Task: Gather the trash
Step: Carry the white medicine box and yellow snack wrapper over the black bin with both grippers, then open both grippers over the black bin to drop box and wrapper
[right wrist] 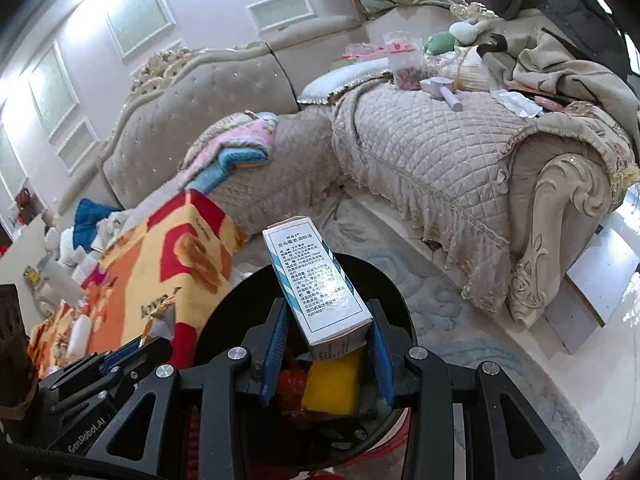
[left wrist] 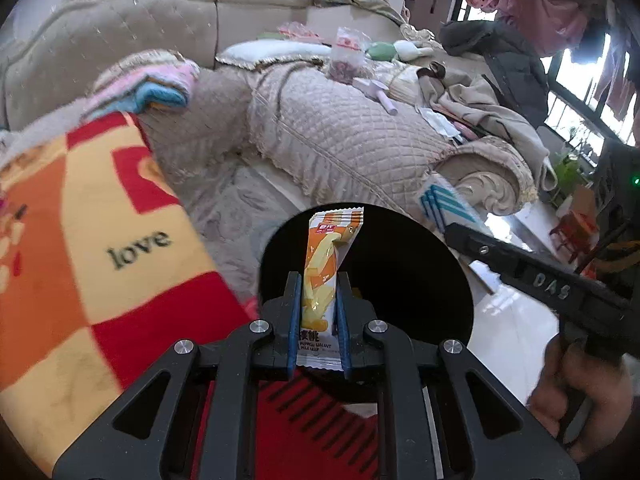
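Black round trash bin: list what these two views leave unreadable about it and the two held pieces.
- Black round trash bin: left wrist view shows only darkness inside.
- Orange-and-white snack wrapper: lower print is covered by the left gripper.
- White printed carton: in the right wrist view, right gripper hides its bottom end.

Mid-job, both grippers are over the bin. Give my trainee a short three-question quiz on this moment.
1. True or false: the left gripper is empty.
2. What does the right gripper hold: A) a sponge, B) a small carton, C) a bottle?
3. What lies below both held items?

Key: 1. False, it grips an orange snack wrapper. 2. B. 3. The black bin, with a yellow item already inside.
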A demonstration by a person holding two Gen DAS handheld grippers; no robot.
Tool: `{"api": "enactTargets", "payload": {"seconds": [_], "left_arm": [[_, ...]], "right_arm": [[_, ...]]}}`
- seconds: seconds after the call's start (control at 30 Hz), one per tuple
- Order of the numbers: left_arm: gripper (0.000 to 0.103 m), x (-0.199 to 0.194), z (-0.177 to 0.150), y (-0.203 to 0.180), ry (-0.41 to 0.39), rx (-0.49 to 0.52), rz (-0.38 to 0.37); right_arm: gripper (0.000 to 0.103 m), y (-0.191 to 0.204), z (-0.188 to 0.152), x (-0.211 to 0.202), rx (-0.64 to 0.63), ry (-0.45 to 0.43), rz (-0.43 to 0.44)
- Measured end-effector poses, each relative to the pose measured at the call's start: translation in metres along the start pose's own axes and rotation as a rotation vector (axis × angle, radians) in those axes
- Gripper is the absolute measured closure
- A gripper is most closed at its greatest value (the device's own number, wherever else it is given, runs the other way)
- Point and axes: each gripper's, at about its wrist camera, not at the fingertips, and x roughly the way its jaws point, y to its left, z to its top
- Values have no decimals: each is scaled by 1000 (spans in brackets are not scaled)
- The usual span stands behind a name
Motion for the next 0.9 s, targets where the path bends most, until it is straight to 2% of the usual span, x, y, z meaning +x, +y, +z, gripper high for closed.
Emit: {"api": "enactTargets", "payload": {"seconds": [0.23,0.47,0.57,0.67,0.8,0.9], "left_arm": [[89,4,1,-4,18,-24,-63],[89,18,-1,-3,62,-25,-31],[87,17,-2,-3,68,-29,-19],[81,15,-3,-1,67,-36,-18],[66,11,-3,3,54,-52,-6],[64,8,-3,5,41,-60,6]], "right_arm": [[66,9,0,14,4,23,-36],[66,9,-4,26,29,64,-78],[64,9,-3,23,39,52,-85],[57,6,-3,18,60,31,-91],[56,6,-4,17,66,26,-99],[56,8,-4,16,63,23,-100]]}}
